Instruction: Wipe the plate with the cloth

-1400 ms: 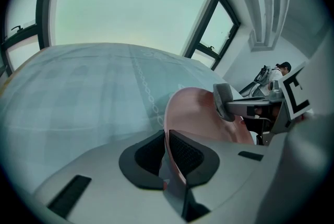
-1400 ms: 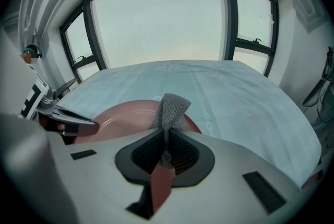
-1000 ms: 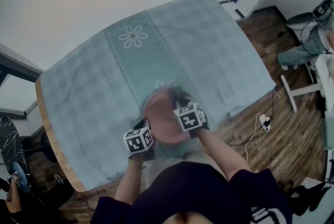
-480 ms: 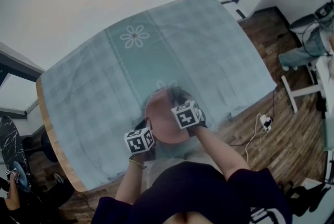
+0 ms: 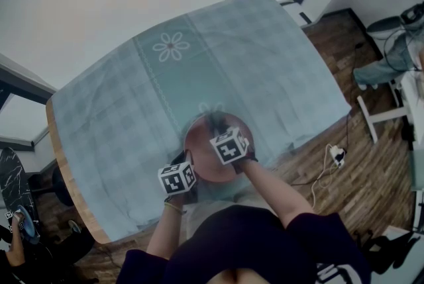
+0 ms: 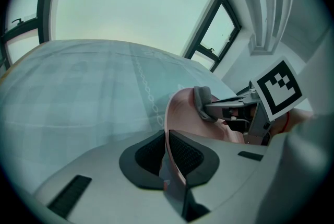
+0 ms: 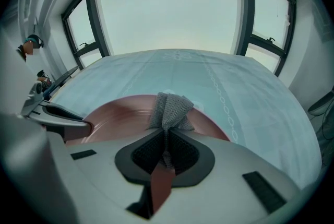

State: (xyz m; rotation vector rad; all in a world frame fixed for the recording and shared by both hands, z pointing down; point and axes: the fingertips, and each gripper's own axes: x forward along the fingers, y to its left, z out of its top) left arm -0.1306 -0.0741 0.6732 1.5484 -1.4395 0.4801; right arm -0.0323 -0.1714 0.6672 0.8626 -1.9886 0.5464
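A pink plate [image 5: 201, 149] is held just above the near edge of the table. My left gripper [image 5: 186, 162] is shut on the plate's left rim; in the left gripper view the rim [image 6: 175, 113] runs edge-on between the jaws [image 6: 167, 152]. Over the plate's middle, my right gripper [image 5: 216, 125] is shut on a grey cloth [image 7: 169, 108]. The cloth sticks out past the jaws [image 7: 166, 152] and rests on the plate's face [image 7: 120, 116]. The cloth [image 6: 202, 100] also shows in the left gripper view, pressed against the plate.
A pale teal checked tablecloth [image 5: 165, 84] with a flower motif [image 5: 170, 46] covers the table. The table's wooden edge [image 5: 63, 173] runs along the left. Wood floor with a cable and plug [image 5: 336, 155] lies to the right. Windows stand beyond the table.
My right gripper has slid left across the plate with the cloth, from the right rim toward the middle. The left gripper and plate have stayed put.
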